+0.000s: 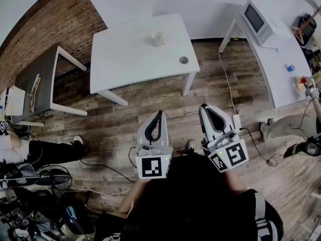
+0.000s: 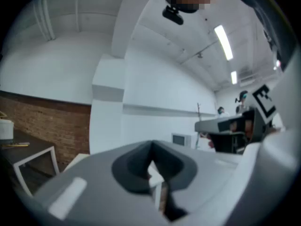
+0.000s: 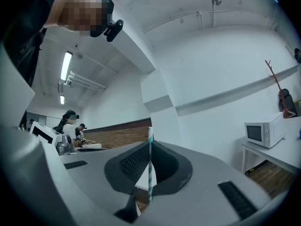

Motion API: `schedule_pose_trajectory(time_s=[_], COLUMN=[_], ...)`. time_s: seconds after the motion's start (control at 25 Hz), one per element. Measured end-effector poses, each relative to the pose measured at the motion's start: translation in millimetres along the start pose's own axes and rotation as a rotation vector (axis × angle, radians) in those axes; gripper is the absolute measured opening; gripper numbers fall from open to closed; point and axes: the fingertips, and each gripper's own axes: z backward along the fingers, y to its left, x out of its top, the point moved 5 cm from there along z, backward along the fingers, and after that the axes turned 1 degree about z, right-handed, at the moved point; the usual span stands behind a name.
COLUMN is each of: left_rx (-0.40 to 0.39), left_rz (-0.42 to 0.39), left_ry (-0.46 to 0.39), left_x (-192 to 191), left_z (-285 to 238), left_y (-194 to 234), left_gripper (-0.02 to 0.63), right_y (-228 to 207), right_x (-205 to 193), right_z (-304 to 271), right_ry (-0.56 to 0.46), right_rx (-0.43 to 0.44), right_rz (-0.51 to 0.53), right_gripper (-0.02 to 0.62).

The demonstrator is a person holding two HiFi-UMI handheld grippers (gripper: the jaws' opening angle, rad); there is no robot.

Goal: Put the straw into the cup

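Your right gripper (image 1: 205,109) has its fingers pressed together on the thin green-and-white striped straw (image 3: 150,159). The straw stands upright between the pads, with its top end poking above them. How much of it hangs below the grip does not show in any view. Your left gripper (image 1: 159,115) has its fingers closed against each other with nothing between them.

The small white handled cup (image 1: 158,39) stands upright on the white square tabletop (image 1: 125,59), towards its far side. It is well apart from both grippers, with a stretch of wooden plank floor (image 1: 150,102) between you and it. A small grey round disc (image 1: 183,60) lies near the tabletop's near right corner, apart from the cup.

The step in hand looks like the approach. Walk up until the cup sits just below your right gripper, rather than reaching for it at full stretch. Tilt that gripper so the straw's free end points down into the cup's mouth, then lower it along the straw's own line. The straw is slender and will likely bend if its tip catches the rim, so aim for the middle of the opening. The cup looks light, so you may want to open your left fingers and steady its wall. Part your right fingers only once the straw's end is well inside.
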Motion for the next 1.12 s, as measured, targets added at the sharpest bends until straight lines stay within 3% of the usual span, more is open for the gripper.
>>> schedule_pose_trajectory(time_s=[0.68, 1.12], left_rx=[-0.009, 0.027], left_rz=[-0.007, 0.003], left_ry=[0.013, 0.018], left_x=[0, -3], left_z=[-3, -11], left_y=[-9, -36], left_gripper=[0.005, 0.005], right_y=[-7, -32], right_x=[2, 6], right_z=[7, 21], right_ry=[-0.005, -0.006], right_rx=[-0.008, 0.011], right_rz=[-0.027, -0.033], right_gripper=[0.015, 0.015])
